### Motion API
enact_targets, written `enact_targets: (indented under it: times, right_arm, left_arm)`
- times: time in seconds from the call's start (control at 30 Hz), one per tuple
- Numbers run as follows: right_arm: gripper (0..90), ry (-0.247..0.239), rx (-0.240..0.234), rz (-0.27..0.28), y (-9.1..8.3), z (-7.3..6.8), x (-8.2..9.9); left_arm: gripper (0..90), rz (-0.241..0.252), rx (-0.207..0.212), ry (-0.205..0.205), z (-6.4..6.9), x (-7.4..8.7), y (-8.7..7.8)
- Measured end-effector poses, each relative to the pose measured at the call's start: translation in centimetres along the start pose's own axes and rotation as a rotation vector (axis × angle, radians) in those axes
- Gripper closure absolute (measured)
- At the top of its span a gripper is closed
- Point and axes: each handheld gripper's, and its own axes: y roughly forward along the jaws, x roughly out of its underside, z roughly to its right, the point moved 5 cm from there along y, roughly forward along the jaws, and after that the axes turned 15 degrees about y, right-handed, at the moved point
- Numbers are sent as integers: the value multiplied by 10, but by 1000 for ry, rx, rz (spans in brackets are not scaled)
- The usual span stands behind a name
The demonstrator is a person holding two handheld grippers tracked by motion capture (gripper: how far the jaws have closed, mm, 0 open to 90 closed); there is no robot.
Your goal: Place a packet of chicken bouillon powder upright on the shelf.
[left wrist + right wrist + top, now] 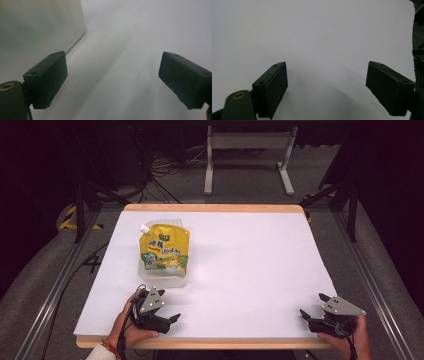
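Left tool (172, 317) low beside pouch tray (162, 281).

A white sheet (250, 270) covers the wooden table (215, 208); a metal stand (248, 155) and cables (160, 170) lie beyond.

Left gripper (172, 319) and right gripper (306, 316): black bodies, each topped by a grey three-cornered plate with small screws. Jaws are flat black rectangular blocks with screw holes; brass-ringed hole at base. Black cables trail. Left wrist: red-orange bracelet (109, 348), pale cuff.
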Motion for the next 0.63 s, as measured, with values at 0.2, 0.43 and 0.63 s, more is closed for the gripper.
enact_targets:
  times: [0.2, 0.43, 0.63]
  right_arm:
    - [177, -7, 3, -3, 1, 0, 1]
    - [172, -5, 9, 1, 0, 1, 2]
    - [170, 9, 18, 8, -2, 2, 2]
  left_arm:
    - [89, -1, -2, 3, -1, 0, 0]
    - [88, 3, 10, 5, -2, -2, 3]
    - [88, 6, 17, 2, -2, -3, 5]
